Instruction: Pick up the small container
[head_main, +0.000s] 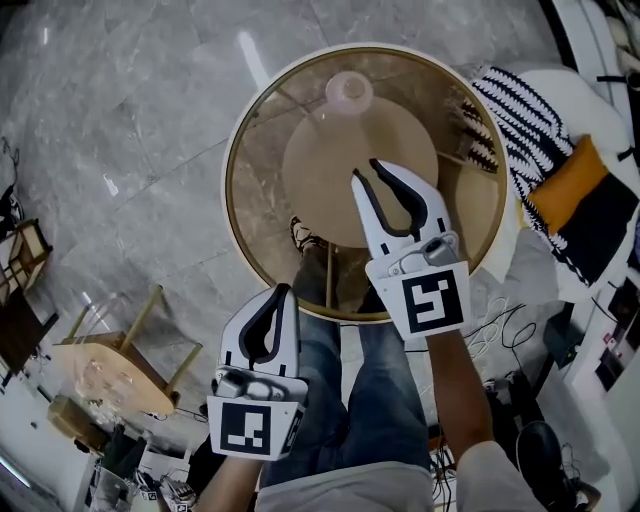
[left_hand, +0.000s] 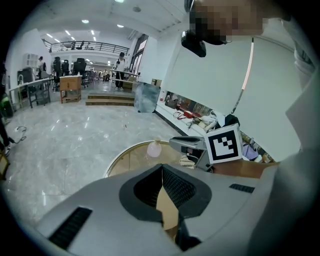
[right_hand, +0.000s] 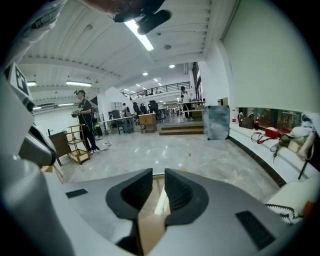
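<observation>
Two grippers at a round glass table, small container at its far side.
Left gripper (head_main: 284, 292) is nearest, above the person's jeans (head_main: 385, 400) and just short of the table (head_main: 229, 188) rim, jaws together with nothing between them. Right gripper (head_main: 365, 170) is over the middle of the table, jaws a narrow gap apart and empty. The pink container (head_main: 349, 90) stands upright on the glass by the far rim, well apart from both grippers. Grey marble floor (head_main: 120, 120) lies beyond.

Glass tabletop (head_main: 262, 180) glossy; marble floor (head_main: 120, 120) polished; small container (head_main: 349, 90) smooth, translucent.
</observation>
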